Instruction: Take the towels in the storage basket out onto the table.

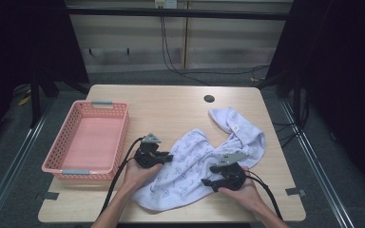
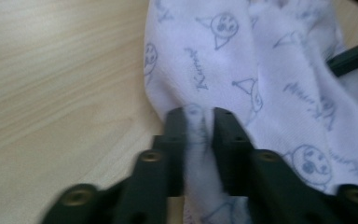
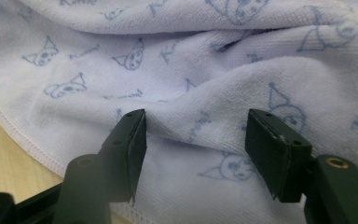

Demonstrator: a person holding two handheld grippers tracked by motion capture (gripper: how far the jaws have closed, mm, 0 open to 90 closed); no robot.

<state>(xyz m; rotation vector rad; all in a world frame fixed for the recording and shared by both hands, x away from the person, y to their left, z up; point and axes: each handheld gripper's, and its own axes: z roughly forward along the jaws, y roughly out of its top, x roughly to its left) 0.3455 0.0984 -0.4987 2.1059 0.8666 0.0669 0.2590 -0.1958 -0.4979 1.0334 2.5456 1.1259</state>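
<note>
Bunching towel (image 2: pixel 261 88) between left tongs (image 2: pixel 200 126)

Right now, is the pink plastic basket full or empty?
Empty: the pink plastic basket shows a bare floor, and the white printed towel lies crumpled on the table.

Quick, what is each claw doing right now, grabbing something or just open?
Left claw: shut, pinching a fold of the white printed towel.
Right claw: open, jaws apart over the towel, gripping nothing.
</note>
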